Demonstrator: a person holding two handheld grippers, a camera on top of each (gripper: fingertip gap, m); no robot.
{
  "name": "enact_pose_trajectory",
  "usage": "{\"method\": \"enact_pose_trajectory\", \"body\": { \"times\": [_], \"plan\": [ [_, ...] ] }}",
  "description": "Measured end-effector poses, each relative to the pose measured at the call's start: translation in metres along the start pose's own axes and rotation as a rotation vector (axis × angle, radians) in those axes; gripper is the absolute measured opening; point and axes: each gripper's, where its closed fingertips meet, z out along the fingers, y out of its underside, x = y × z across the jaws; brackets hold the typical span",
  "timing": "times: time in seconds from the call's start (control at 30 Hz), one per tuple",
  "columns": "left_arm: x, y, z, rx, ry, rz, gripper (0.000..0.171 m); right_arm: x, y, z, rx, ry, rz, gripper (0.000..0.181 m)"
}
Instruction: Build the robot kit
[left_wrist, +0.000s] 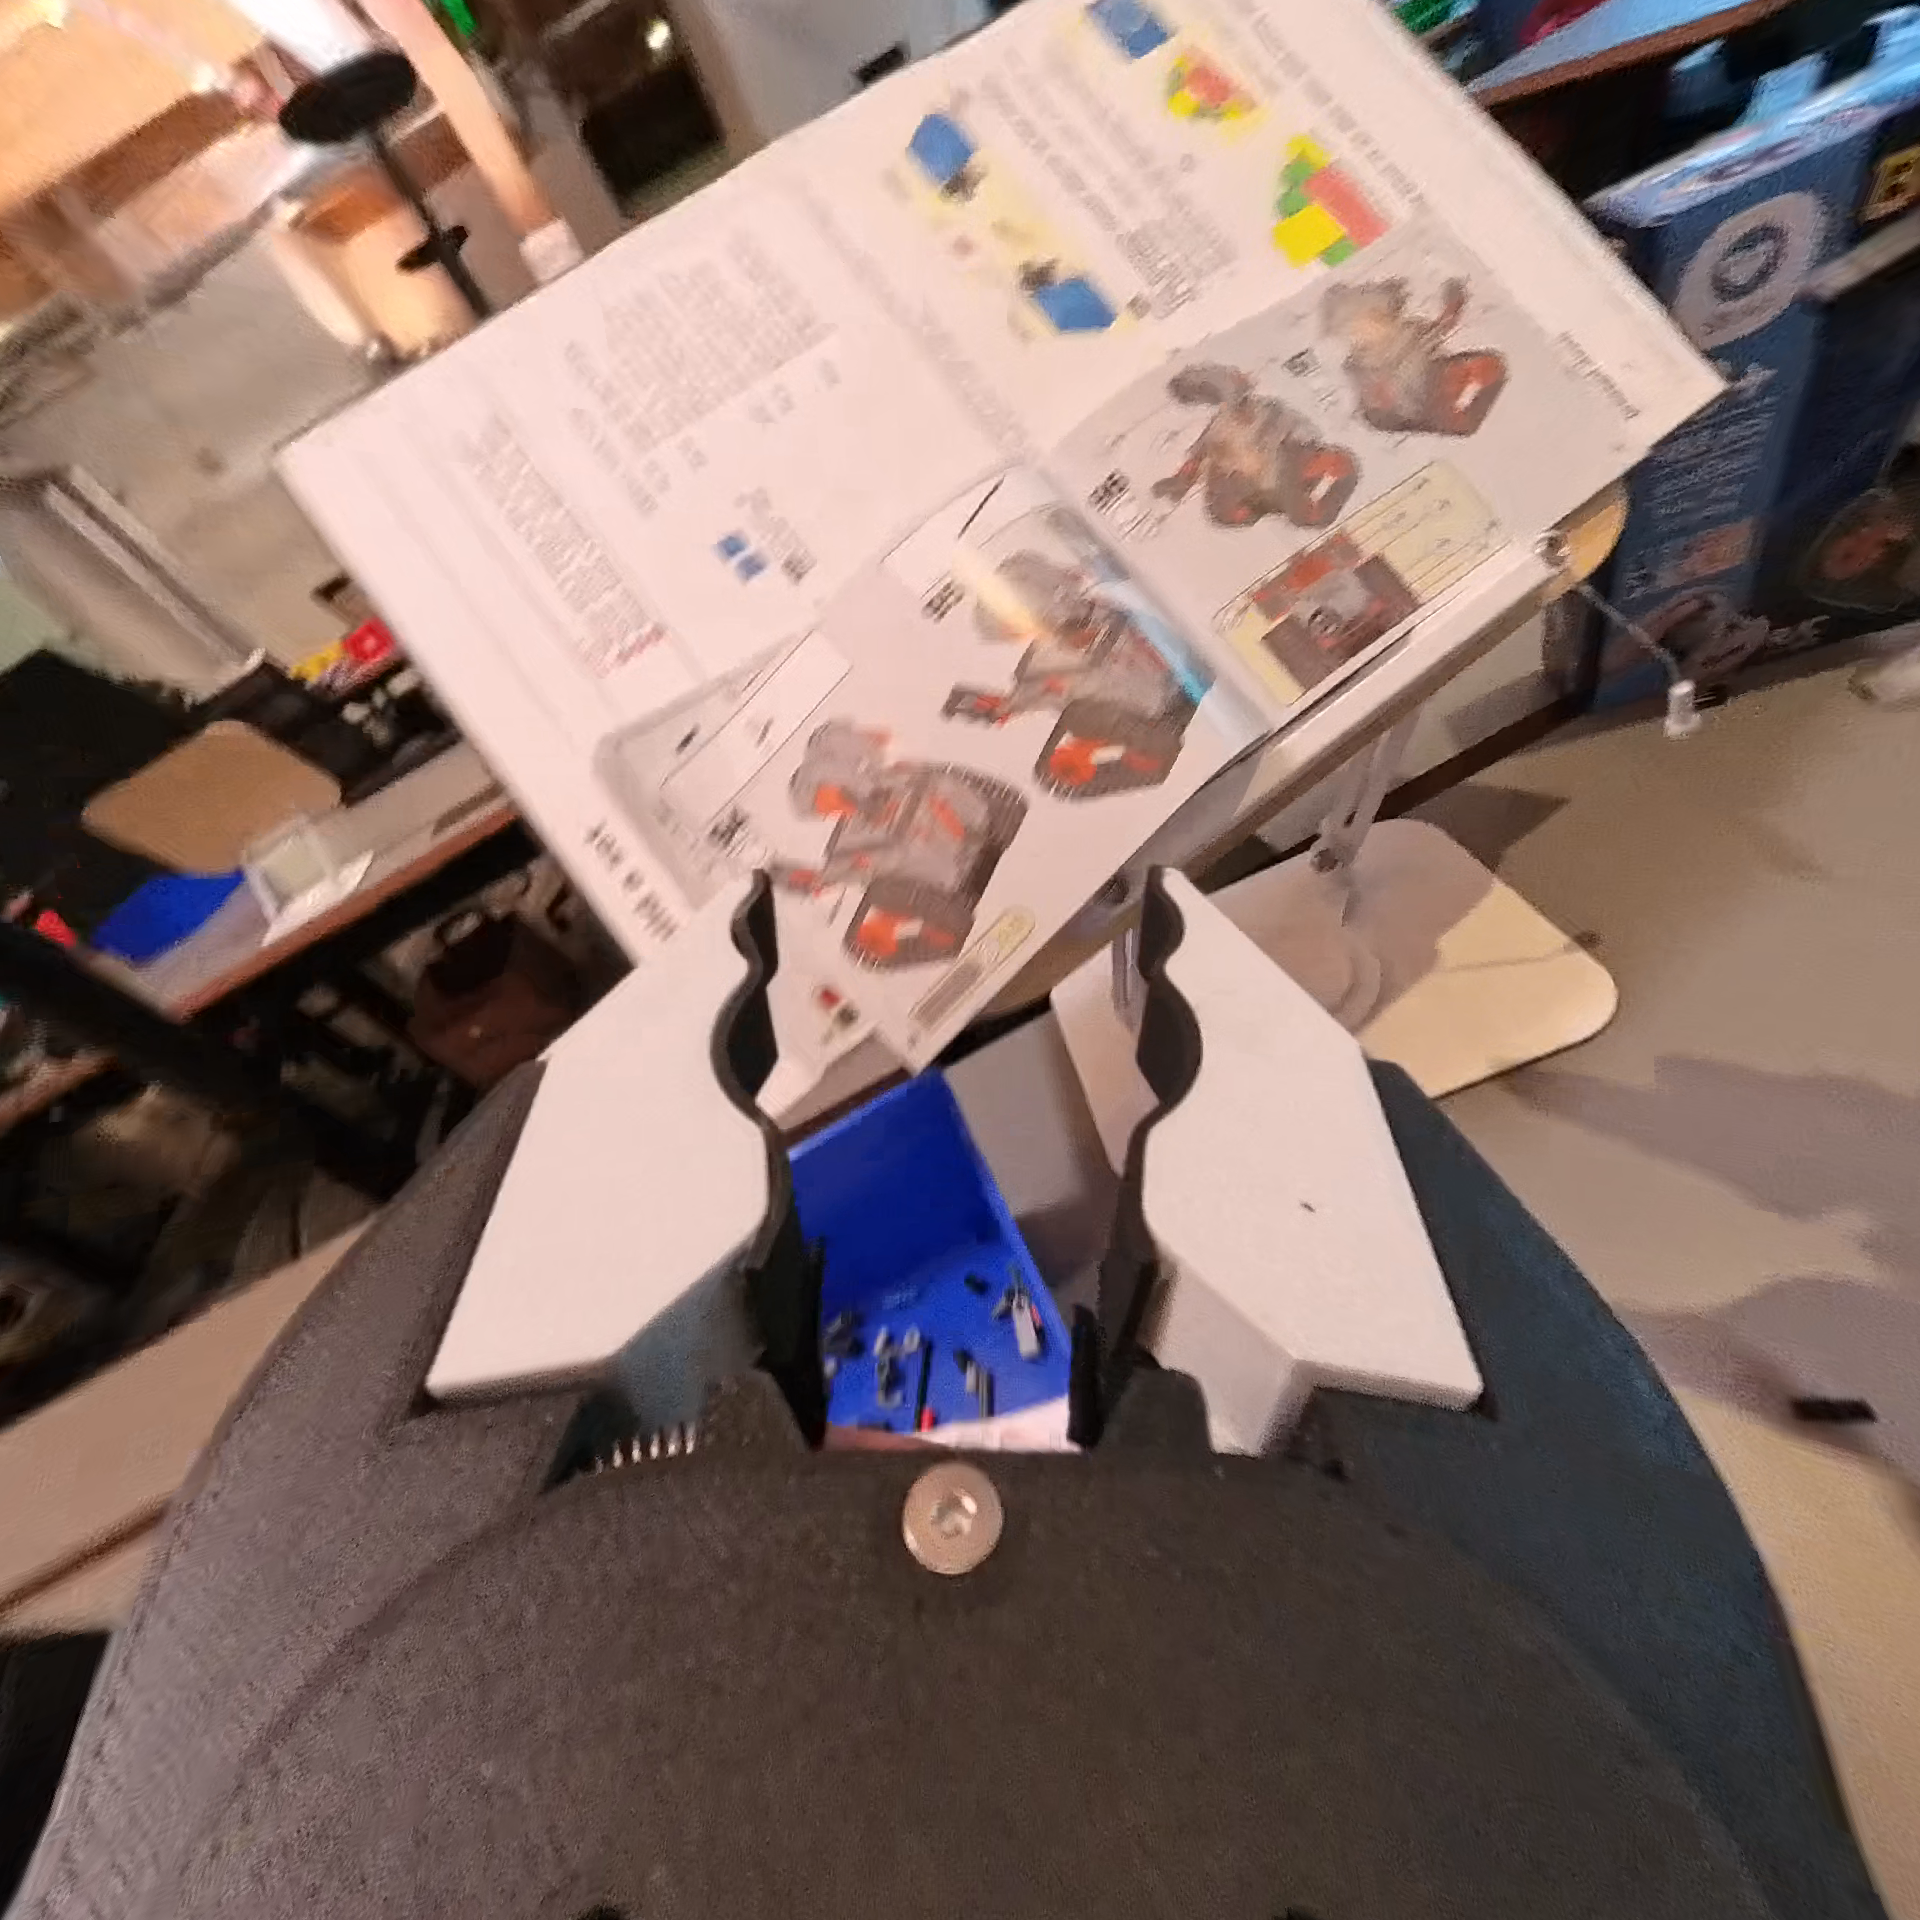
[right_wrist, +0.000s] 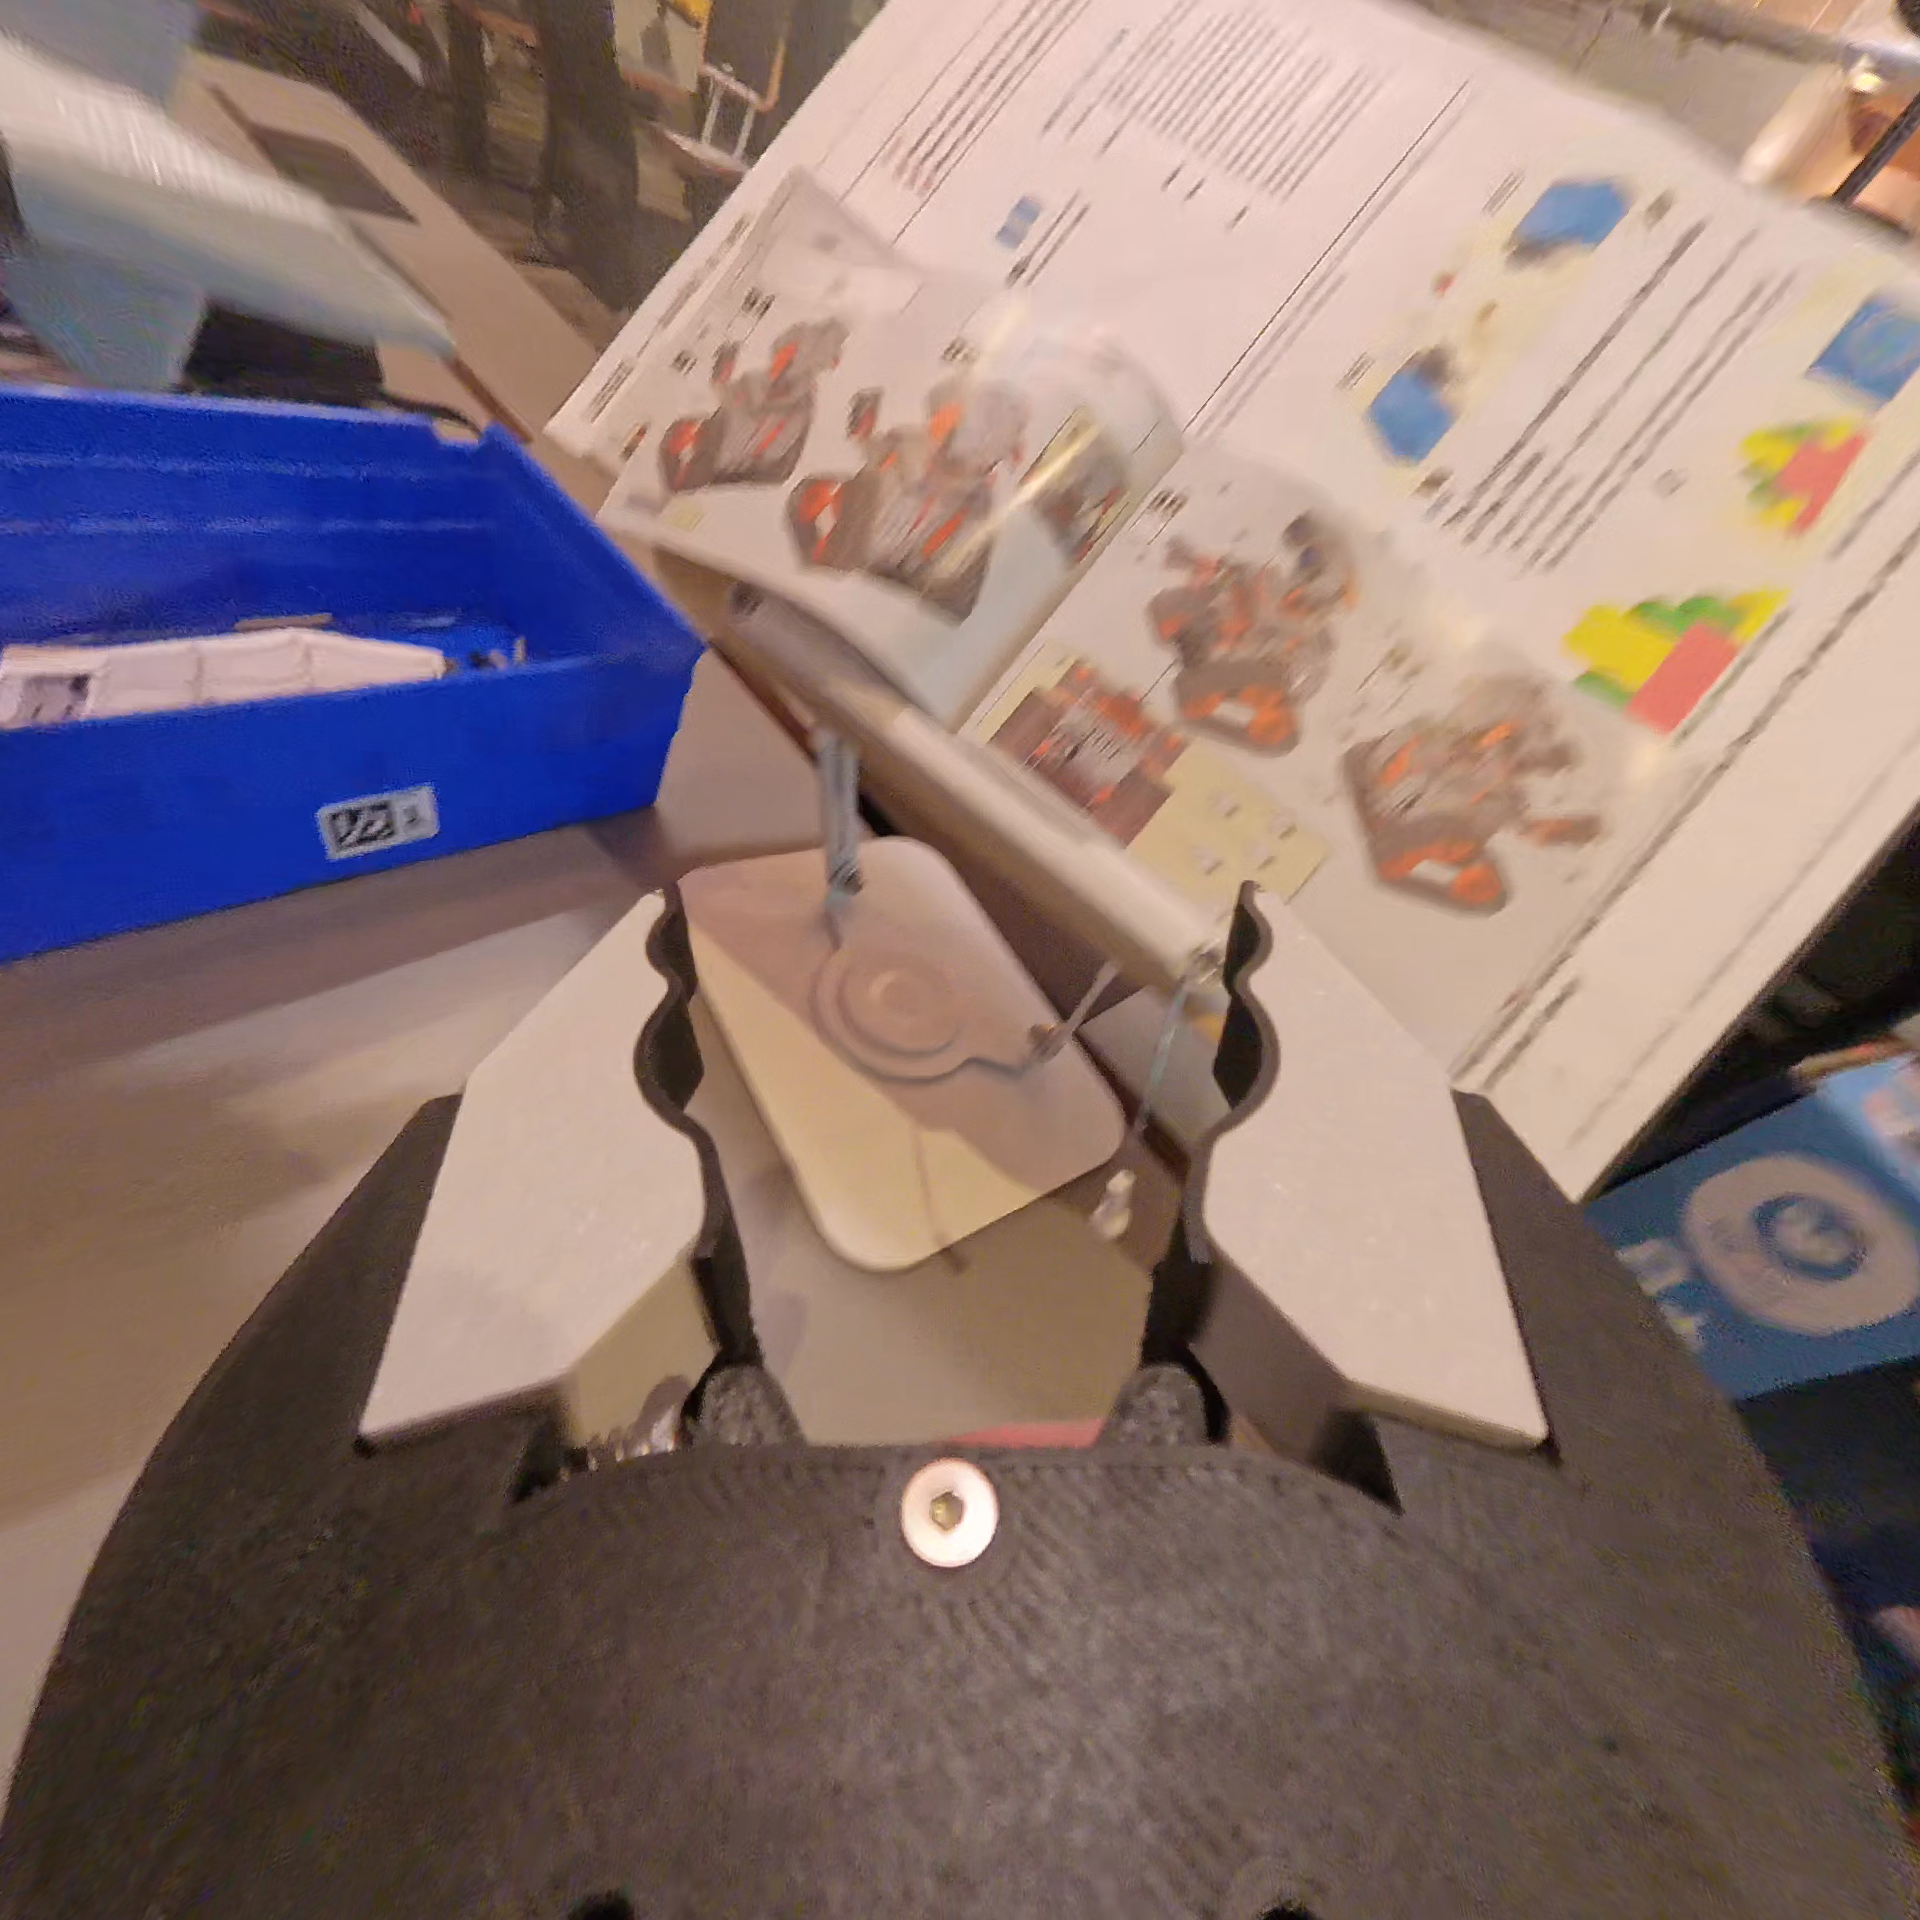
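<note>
My left gripper is open and empty. It hovers above a blue bin with several small dark parts on its floor. Ahead of it an open instruction booklet with pictures of a tracked vehicle leans on a metal stand. My right gripper is open and empty. It points at the stand's flat base plate, below the booklet. The blue bin stands to its left and holds white paper and small parts.
The grey table spreads to the right of the stand. Blue cardboard boxes stand behind it, and one box shows low on the right. Cluttered benches fill the room to the left. Both views are motion-blurred.
</note>
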Motion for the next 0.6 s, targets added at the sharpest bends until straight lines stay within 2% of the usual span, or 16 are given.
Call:
{"method": "enact_pose_trajectory", "body": {
  "times": [0.1,0.17,0.23,0.3,0.37,0.5,0.6],
  "plan": [
    [0.021,-0.017,0.032,-0.008,0.035,0.162,0.060,0.038,-0.041,0.018,-0.021,-0.018,-0.048,0.092],
    [0.025,-0.015,0.056,-0.059,0.037,0.269,0.056,0.060,-0.066,0.034,-0.045,-0.031,-0.153,0.087],
    [0.030,-0.012,0.072,-0.054,0.095,0.268,0.052,0.077,-0.070,0.054,-0.139,-0.079,-0.232,0.088],
    [0.028,0.003,0.083,-0.104,0.105,0.289,0.047,0.096,-0.062,0.075,-0.207,-0.090,-0.370,0.086],
    [0.016,0.014,0.087,-0.134,0.056,0.330,0.043,0.114,-0.043,0.090,-0.289,-0.113,-0.439,0.088],
    [0.011,0.025,0.088,-0.132,0.057,0.280,0.043,0.140,-0.019,0.104,-0.335,-0.144,-0.453,0.083],
    [0.012,0.027,0.087,-0.119,0.061,0.279,0.041,0.139,-0.005,0.108,-0.339,-0.191,-0.475,0.081]
  ]
}}
